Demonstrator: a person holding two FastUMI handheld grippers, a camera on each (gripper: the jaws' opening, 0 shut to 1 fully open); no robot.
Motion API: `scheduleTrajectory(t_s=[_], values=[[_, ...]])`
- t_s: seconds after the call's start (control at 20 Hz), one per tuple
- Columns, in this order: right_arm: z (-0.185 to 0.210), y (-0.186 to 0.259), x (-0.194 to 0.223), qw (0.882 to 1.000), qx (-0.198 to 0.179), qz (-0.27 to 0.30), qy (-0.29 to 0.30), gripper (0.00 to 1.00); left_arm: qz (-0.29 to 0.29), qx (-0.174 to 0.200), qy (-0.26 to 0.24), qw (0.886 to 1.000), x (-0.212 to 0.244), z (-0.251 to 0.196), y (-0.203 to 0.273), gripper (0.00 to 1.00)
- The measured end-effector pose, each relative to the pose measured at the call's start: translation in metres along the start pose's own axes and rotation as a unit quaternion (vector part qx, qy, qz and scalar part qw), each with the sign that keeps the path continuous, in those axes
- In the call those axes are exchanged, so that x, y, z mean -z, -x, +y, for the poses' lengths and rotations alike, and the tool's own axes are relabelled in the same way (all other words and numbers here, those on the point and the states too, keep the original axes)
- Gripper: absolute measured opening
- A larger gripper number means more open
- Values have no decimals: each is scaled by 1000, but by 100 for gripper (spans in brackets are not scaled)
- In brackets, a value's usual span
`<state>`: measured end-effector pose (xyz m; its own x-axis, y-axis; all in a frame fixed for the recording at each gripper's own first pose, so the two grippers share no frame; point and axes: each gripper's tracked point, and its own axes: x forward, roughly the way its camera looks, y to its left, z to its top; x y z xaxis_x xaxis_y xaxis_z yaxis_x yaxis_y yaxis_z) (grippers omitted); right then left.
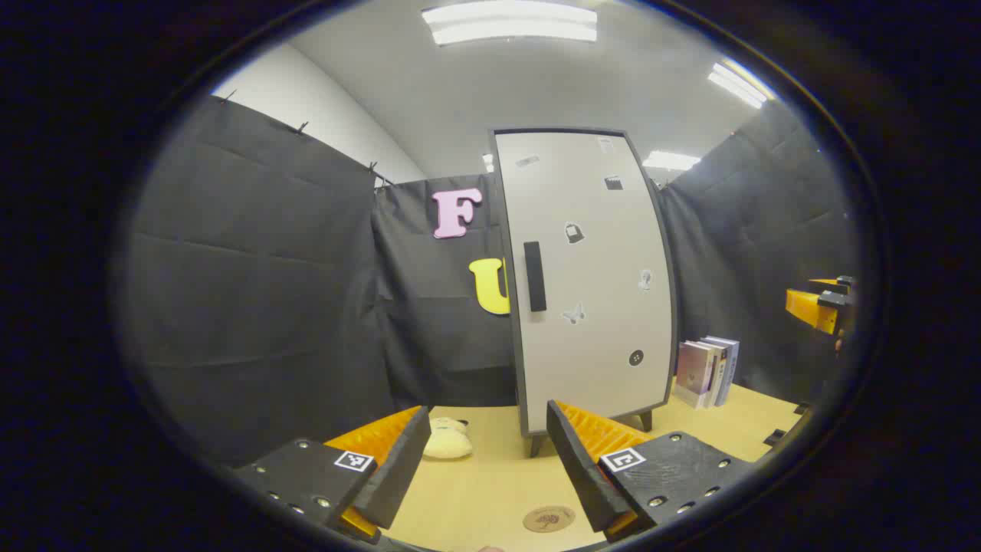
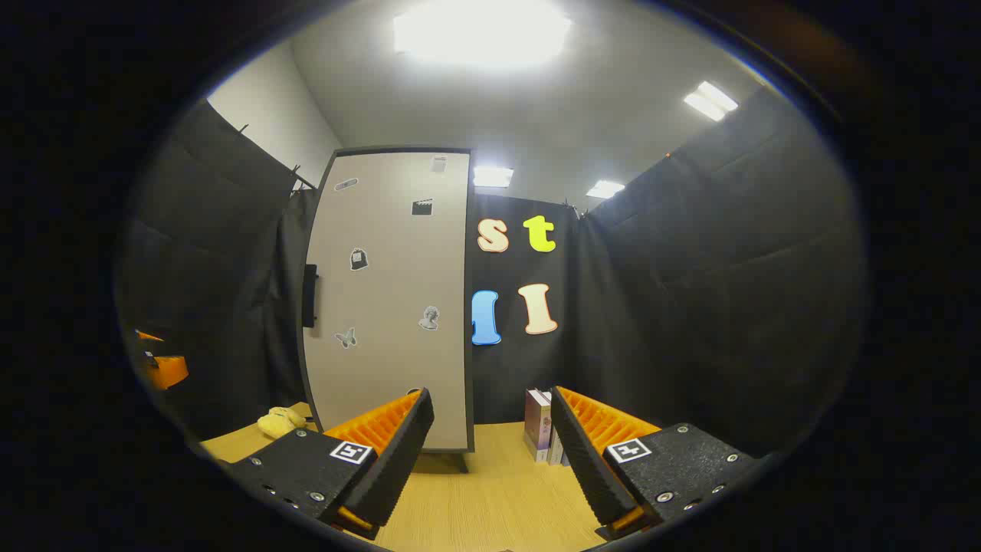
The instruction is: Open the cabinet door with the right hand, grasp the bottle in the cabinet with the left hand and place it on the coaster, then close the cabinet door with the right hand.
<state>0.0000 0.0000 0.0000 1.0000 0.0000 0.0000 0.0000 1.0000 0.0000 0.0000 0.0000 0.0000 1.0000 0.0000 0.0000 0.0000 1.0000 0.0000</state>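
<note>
Both fingers of the left gripper [image 1: 483, 460] are spread wide with nothing between them, levelled above the wooden table [image 1: 490, 483] where the round coaster [image 1: 549, 519] lies just ahead, and the right gripper [image 2: 490, 452] is likewise held apart and empty. Beyond them the cabinet door [image 1: 586, 276] is seen closed, its dark handle [image 1: 534, 276] untouched, so the bottle is hidden. Books [image 1: 709, 370] and a pale plush toy [image 1: 447, 439] are seen beside the cabinet.

Matt smooth cabinet door [image 1: 586, 276], wood-look table [image 1: 475, 491], black cloth wall [image 1: 260, 291].
</note>
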Motion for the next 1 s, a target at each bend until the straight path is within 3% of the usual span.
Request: scheduleTrajectory(t_s=[0.05, 1.0], values=[[0, -1, 0, 1000, 0, 0, 0, 95, -1, -1, 1, 1000, -1, 0, 0, 91], [-1, -4, 1, 1000, -8, 0, -6, 95, -8, -12, -3, 1000, -5, 7, -2, 91]])
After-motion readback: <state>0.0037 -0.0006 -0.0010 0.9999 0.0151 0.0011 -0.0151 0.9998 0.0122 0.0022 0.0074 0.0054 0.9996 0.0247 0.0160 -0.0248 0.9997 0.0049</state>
